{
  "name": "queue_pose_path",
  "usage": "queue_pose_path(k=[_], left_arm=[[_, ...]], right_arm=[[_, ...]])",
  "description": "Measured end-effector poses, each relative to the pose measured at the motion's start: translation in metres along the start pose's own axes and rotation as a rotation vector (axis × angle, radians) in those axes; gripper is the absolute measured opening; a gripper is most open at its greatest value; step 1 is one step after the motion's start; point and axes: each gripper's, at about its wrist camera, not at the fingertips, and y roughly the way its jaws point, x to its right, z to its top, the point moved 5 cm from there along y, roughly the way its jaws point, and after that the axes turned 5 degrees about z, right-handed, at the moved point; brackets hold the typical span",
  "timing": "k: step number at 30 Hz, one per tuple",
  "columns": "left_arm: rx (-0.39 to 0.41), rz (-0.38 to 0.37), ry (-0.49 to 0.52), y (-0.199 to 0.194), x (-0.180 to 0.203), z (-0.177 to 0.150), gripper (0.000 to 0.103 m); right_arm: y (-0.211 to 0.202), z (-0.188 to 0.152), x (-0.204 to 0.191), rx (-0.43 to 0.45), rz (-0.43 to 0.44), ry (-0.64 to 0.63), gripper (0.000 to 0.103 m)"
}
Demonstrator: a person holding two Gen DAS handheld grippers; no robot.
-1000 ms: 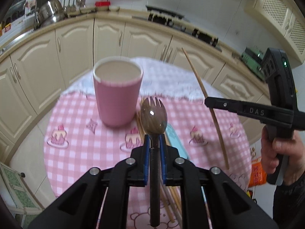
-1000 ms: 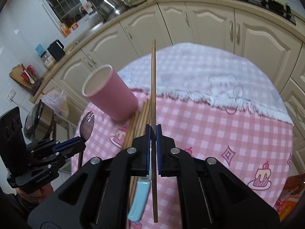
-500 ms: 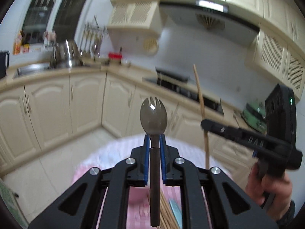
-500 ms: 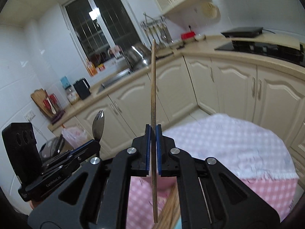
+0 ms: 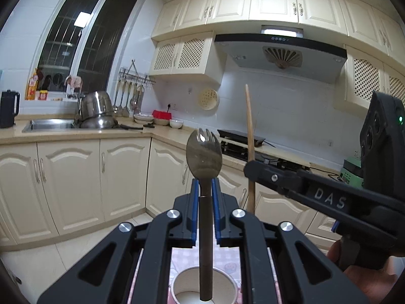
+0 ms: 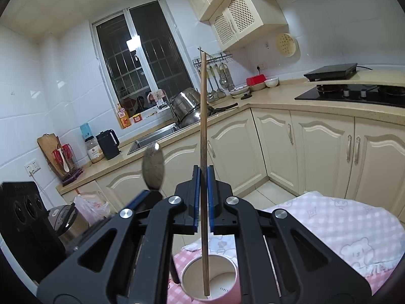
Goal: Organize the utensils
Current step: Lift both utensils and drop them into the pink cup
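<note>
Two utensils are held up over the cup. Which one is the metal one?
The spork in the left gripper: grey metal with a tined bowl. The right gripper holds a thin wooden chopstick. Both hang above the pink cup.

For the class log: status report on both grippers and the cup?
Left gripper shut on spork. Right gripper shut on chopstick. Both above pink cup. Nothing between.

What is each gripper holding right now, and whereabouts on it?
Left gripper clamps the spork on its handle just below the bowl. Right gripper clamps a wooden chopstick about midway along, upright over the pink cup.
</note>
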Motion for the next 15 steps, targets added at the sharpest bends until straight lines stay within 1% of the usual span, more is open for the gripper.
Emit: queue_pose_path(k=[7, 11, 14, 15], left_arm=[[-0.033, -0.011, -0.034, 0.020, -0.018, -0.033, 0.010], [-0.053, -0.021, -0.047, 0.027, -0.025, -0.046, 0.010], [-0.061, -0.023, -0.040, 0.028, -0.026, -0.052, 0.011], [-0.069, -0.030, -0.040, 0.027, -0.027, -0.052, 0.015]], right_arm=[[0.019, -0.024, 0.016, -0.044, -0.005, 0.011, 0.006], [0.026, -0.034, 0.020, -0.075, -0.013, 0.008, 0.006], [0.027, -0.040, 0.026, -0.105, -0.015, 0.022, 0.007], [0.026, -0.041, 0.027, -0.114, -0.018, 0.023, 0.007]])
